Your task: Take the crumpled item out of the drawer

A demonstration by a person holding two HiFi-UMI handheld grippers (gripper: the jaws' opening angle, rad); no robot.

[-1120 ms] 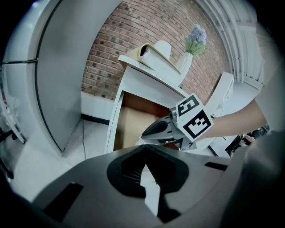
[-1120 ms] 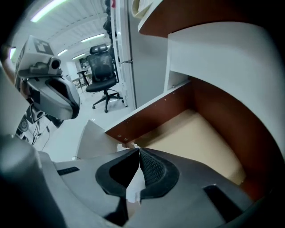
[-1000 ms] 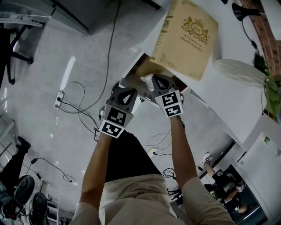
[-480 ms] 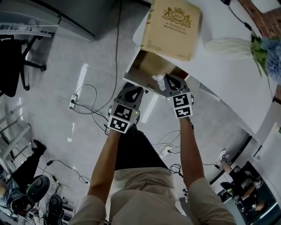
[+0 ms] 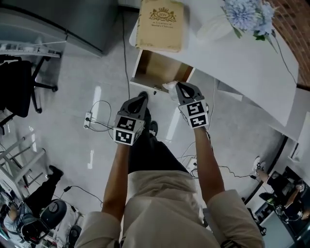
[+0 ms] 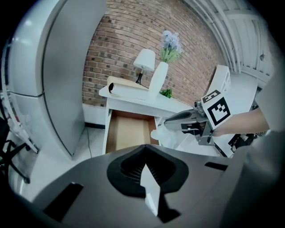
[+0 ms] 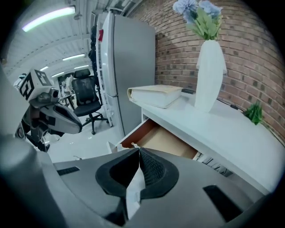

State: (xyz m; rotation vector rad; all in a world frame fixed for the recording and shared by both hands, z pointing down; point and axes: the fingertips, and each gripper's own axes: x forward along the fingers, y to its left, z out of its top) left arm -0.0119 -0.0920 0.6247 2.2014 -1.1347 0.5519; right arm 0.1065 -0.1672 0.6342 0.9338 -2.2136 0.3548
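At the far left of the head view, an office chair (image 5: 19, 85) stands on the floor (image 5: 97, 63), well apart from our work. Next comes the left gripper (image 5: 143, 96), held over the floor just in front of the drawer (image 5: 157, 68). In the left gripper view we note its fingers (image 6: 127, 167) clenched tip to tip on nothing. The drawer is pulled out from under the white counter (image 5: 232, 53), its brown bottom showing. By the drawer's front right corner we record the crumpled item (image 5: 169, 87), white, out of the drawer and pinched in the right gripper (image 5: 175, 87). That gripper's fingers (image 7: 153, 171) grasp it, and a white scrap shows at their tips in the right gripper view. The left gripper view shows the item hanging from those tips near the drawer's right wall. On the counter above the drawer a tan book (image 5: 160, 24) lies flat. Further right a white vase (image 5: 210, 30) holds pale blue flowers (image 5: 247, 12).
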